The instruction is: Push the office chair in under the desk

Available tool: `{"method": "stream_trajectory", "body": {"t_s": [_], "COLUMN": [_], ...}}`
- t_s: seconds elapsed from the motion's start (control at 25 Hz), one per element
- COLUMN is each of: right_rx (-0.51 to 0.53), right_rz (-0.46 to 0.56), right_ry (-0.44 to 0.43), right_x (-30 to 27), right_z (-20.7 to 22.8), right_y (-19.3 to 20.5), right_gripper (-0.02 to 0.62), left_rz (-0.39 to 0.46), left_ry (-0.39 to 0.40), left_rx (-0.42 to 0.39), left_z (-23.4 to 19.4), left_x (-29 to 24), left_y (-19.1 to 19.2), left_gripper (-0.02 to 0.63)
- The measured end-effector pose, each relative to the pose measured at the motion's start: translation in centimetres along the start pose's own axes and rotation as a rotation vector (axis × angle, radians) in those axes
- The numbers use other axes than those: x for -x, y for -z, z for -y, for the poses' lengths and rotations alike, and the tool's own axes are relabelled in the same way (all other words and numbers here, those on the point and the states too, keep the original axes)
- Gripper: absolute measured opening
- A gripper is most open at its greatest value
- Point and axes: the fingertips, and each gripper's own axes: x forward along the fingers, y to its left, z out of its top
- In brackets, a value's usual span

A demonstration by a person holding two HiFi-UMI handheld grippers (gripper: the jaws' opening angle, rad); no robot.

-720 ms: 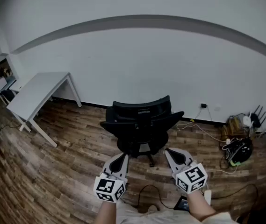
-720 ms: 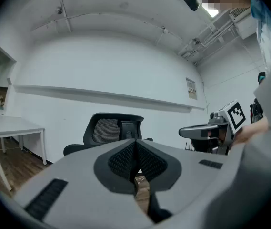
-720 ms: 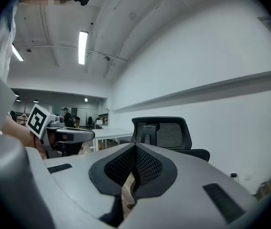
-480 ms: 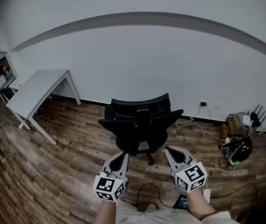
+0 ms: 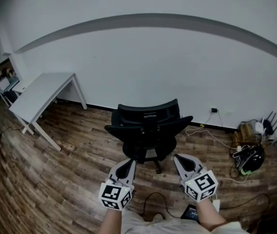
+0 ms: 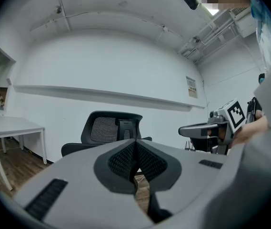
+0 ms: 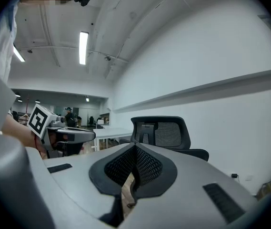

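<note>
A black mesh-back office chair (image 5: 148, 130) stands on the wood floor near the white wall, its seat towards the wall and its back towards me. The white desk (image 5: 41, 94) is far off at the left, away from the chair. My left gripper (image 5: 128, 163) and right gripper (image 5: 178, 158) are held side by side just short of the chair's back, both shut and holding nothing. In the left gripper view the shut left gripper (image 6: 135, 152) points at the chair (image 6: 110, 128). In the right gripper view the right gripper (image 7: 135, 157) points at the chair (image 7: 163, 132).
Cables, a power strip and a router (image 5: 250, 145) clutter the floor at the right by the wall. A black cable (image 5: 153, 201) loops on the floor near my feet. Wood floor stretches between the chair and the desk. A wall socket (image 5: 214, 110) sits behind the chair.
The head view has shifted slightly, so desk and chair sit a touch further right. Both grippers stay shut in the same spot behind the chair.
</note>
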Motion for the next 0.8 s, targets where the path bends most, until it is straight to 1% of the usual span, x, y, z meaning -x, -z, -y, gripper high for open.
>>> {"method": "stream_trajectory", "body": {"t_s": [0.16, 0.28, 0.44, 0.64, 0.8], "right_rx": [0.000, -0.026, -0.042, -0.040, -0.044], "right_rz": [0.003, 0.025, 0.043, 0.027, 0.044], "right_ry": [-0.003, -0.024, -0.034, -0.067, -0.078], "right_x": [0.2, 0.4, 0.7, 0.1, -1.3], "right_z": [0.4, 0.4, 0.8, 0.8, 1.5], "right_y": [0.0, -0.1, -0.1, 0.4, 0.0], "right_gripper": [0.032, 0.032, 0.034, 0.035, 0.036], "left_rz": [0.002, 0.009, 0.018, 0.016, 0.032], "left_ry": [0.002, -0.002, -0.023, -0.060, -0.066], "left_rx": [-0.001, 0.007, 0.014, 0.032, 0.032], "left_z": [0.4, 0.3, -0.2, -2.2, -3.9], "left_x": [-0.2, -0.1, 0.1, -0.1, -1.0], "left_y": [-0.1, -0.2, -0.3, 0.0, -0.7], "left_gripper": [0.003, 0.003, 0.003, 0.005, 0.005]}}
